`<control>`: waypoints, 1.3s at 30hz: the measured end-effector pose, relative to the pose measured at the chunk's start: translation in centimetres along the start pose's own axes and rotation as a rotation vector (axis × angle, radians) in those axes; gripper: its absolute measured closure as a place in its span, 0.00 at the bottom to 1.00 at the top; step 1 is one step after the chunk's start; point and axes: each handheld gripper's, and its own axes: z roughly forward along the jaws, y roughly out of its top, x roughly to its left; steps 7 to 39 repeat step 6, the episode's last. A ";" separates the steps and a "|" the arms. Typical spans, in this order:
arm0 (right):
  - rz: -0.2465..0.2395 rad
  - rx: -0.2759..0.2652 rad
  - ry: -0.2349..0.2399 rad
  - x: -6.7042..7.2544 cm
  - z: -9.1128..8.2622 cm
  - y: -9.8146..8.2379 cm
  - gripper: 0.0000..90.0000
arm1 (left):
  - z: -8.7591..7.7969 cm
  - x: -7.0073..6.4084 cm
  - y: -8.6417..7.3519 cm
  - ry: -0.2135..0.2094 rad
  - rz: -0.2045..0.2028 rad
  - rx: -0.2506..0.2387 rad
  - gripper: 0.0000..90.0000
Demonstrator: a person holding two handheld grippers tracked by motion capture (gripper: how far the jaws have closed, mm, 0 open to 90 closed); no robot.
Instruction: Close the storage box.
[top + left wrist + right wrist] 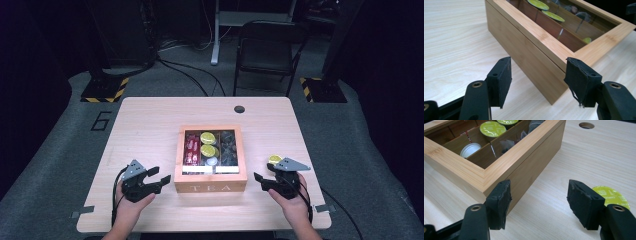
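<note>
A wooden tea box (210, 187) marked TEA stands at the middle of the table, and its top frame shows the compartments. Inside lie red packets (192, 145), yellow-green capsules (208, 137), a white capsule (212, 161) and dark bags (228, 145). My left gripper (159, 176) rests open just left of the box's near corner. In the left gripper view that gripper (538, 61) has the box (529, 50) corner ahead between its pads, untouched. My right gripper (263, 172) stands open right of the box. A loose yellow-green capsule (611, 195) lies behind its right pad (584, 202).
The light wooden table (150, 125) has a round cable hole (239, 109) near its far edge. A black folding chair (267, 50) stands on the floor beyond it. Cables trail from both grippers over the near edge.
</note>
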 end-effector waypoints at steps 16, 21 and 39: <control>0.005 -0.019 0.048 0.5 0.0 -0.2 0.38 | 0.4 -1.0 0.1 -0.026 0.030 0.010 0.41; 0.005 -0.019 0.048 0.5 0.0 -0.2 0.38 | 0.4 -1.0 0.1 -0.026 0.030 0.010 0.41; 0.005 -0.019 0.048 0.5 0.0 -0.2 0.38 | 0.4 -1.0 0.1 -0.026 0.030 0.010 0.41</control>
